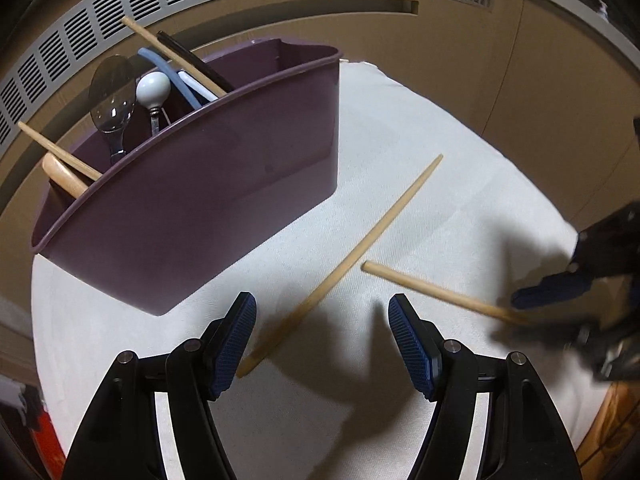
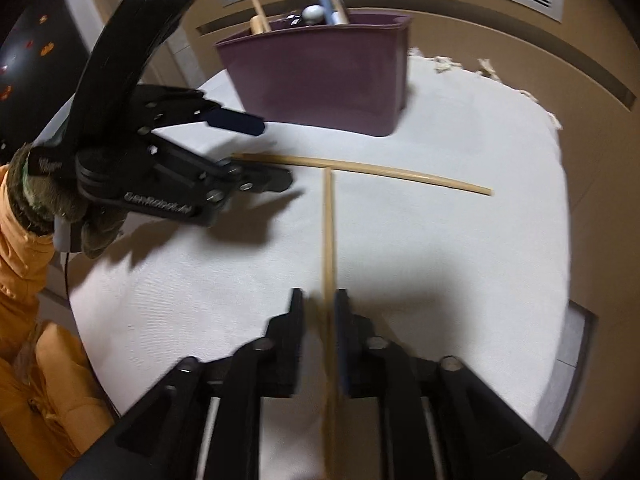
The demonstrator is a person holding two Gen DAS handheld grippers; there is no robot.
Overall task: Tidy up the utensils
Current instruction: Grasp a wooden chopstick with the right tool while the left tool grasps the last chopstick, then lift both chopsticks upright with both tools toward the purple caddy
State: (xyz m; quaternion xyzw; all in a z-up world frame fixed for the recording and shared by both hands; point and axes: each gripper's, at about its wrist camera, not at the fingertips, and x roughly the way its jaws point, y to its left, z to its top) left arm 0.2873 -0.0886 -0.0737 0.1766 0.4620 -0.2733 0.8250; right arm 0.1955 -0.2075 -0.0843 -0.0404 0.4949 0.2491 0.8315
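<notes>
- We see the purple bin [image 1: 224, 200] standing near the far edge of the white cloth [image 1: 420, 152], already stocked: a metal spoon [image 1: 112, 96], a white-knobbed utensil [image 1: 153, 86], wooden handles and blue-and-white pieces lean upright inside. We take it as the sorting target.
- Two wooden chopsticks remain on the cloth. The long chopstick [image 1: 344, 268] lies in front of the bin, across the middle; the second chopstick [image 2: 329, 264] runs at a right angle to it, its tip nearly meeting it.
- Our left gripper [image 1: 322, 344] hangs wide open with nothing held, its fingers straddling the near end of the long chopstick, likely lining up a pick.
- Our right gripper [image 2: 319, 336] has its jaws narrowly apart with the second chopstick running between them; motion blur keeps us from being sure, but the pads do not appear to clamp it.
- On the left gripper's body, white lettering seems to read "GenRobot.ai" [image 2: 162, 203].
- An orange sleeve [image 2: 24, 240] shows by the near-left edge.
</notes>
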